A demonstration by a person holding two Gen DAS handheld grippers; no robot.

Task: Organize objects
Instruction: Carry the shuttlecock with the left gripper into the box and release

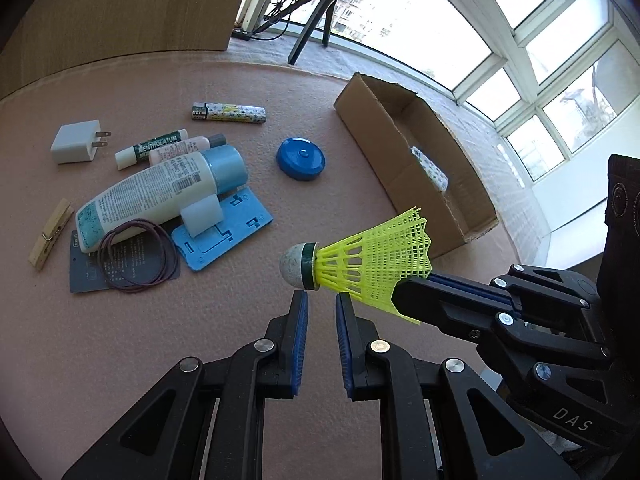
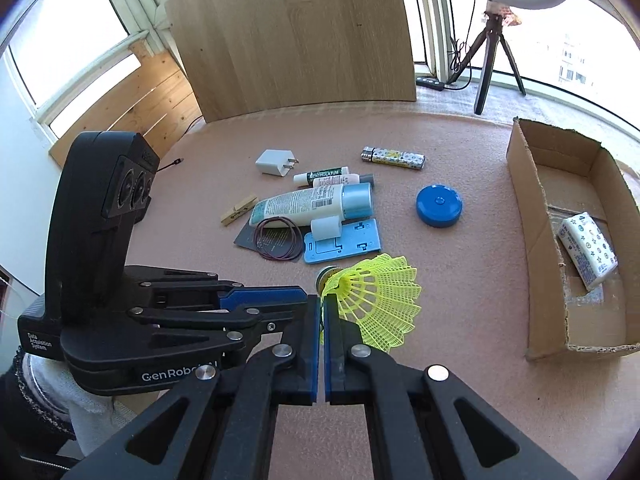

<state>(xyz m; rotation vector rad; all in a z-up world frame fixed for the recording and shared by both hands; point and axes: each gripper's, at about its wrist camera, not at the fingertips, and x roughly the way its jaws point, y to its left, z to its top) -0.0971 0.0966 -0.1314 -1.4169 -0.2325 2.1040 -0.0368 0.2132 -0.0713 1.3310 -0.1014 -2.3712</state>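
Left wrist view
Shuttlecock [image 1: 360, 262]: a yellow mesh-skirted plastic one, held up off the table [image 1: 224, 320], its cork nose pointing left, just above the left gripper's tips.
Right gripper [image 1: 404, 294]: comes in from the right, jaws pinched shut on the lower rim of the skirt.
Left gripper [image 1: 322, 304]: jaws parted by a narrow gap with nothing between them; the cork sits just ahead of that gap, not touching so far as I can tell.
How it handles: very light, I'd say; the skirt is springy mesh that bends under a squeeze, the cork the firm part. The green band by the cork looks the soundest place to grip.
Box [image 1: 384, 132]: open cardboard, behind and to the right, one patterned packet already inside.
Leftovers: lotion bottle [image 1: 160, 196], blue round case [image 1: 301, 159], lighter [image 1: 229, 113], charger plug [image 1: 78, 142] and clothespin [image 1: 50, 234], all lying on the table to the left.

Right wrist view
Right gripper [image 2: 321, 300]: jaws nearly closed, a thin edge of yellow skirt caught between them.
Shuttlecock [image 2: 376, 300]: skirt flares open toward the camera, cork away.
Left gripper [image 2: 304, 294]: reaches in from the left, its tip right beside the right gripper's; its gap is hidden from here.
Box [image 2: 532, 208]: well to the right, open top, tissue packet [image 2: 588, 254] on its floor.
Risk: such a thin pinch on mesh could slip or twist.
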